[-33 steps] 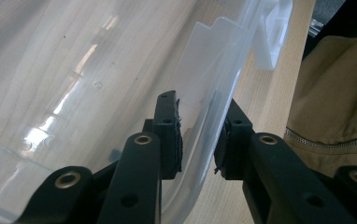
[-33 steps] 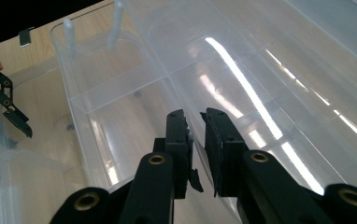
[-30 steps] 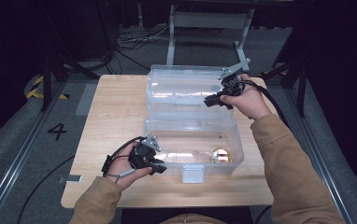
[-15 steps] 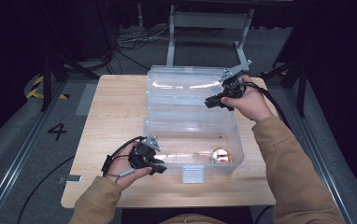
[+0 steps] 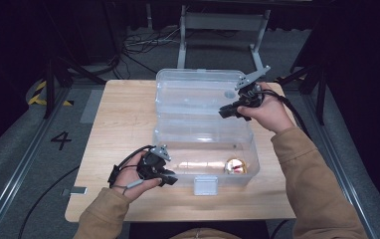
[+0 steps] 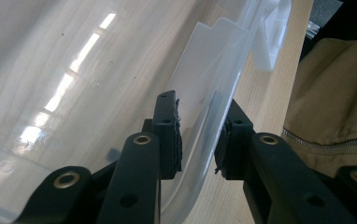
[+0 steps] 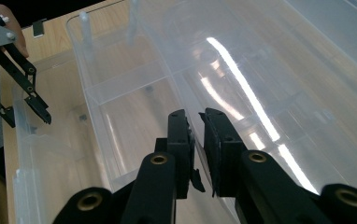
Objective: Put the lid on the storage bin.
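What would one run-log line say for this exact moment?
left claw: grips front wall of clear plastic box | right claw: nearly shut at open lid | inside: gold round object

Overhead light falls on my table (image 5: pixel 123 114); the floor around it goes dim, nearly black past the far edge. Bright streaks of glare lie on the clear box (image 7: pixel 242 79). My tongs' black jaws sit soft, out of focus. High view slightly grainy.
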`<state>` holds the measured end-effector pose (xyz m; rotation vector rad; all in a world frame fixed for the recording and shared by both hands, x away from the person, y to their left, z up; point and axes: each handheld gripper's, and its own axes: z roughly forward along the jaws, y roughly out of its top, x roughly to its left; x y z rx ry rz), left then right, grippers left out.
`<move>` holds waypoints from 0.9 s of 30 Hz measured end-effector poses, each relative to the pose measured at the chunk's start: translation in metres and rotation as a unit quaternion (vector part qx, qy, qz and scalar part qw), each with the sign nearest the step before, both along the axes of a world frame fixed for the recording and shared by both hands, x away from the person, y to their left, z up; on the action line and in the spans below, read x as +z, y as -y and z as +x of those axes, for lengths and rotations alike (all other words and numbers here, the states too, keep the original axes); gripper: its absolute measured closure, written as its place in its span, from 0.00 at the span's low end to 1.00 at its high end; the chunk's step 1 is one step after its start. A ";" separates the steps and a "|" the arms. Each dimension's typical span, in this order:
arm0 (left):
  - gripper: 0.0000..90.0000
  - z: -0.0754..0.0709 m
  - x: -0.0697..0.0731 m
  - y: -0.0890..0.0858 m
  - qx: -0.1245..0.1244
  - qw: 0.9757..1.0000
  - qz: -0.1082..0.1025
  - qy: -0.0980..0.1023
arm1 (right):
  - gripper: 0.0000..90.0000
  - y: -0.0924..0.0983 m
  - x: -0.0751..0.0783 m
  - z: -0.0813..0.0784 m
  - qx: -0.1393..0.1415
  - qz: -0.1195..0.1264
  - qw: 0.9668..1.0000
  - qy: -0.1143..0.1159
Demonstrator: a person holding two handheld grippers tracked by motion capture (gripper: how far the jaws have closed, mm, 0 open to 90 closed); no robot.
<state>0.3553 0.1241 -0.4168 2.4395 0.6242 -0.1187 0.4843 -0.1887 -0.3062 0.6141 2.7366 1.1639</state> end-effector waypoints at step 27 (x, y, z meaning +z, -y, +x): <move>0.81 0.000 0.000 0.000 0.001 1.000 -0.005 -0.002 | 0.92 0.001 0.005 -0.023 0.027 -0.014 0.999 0.012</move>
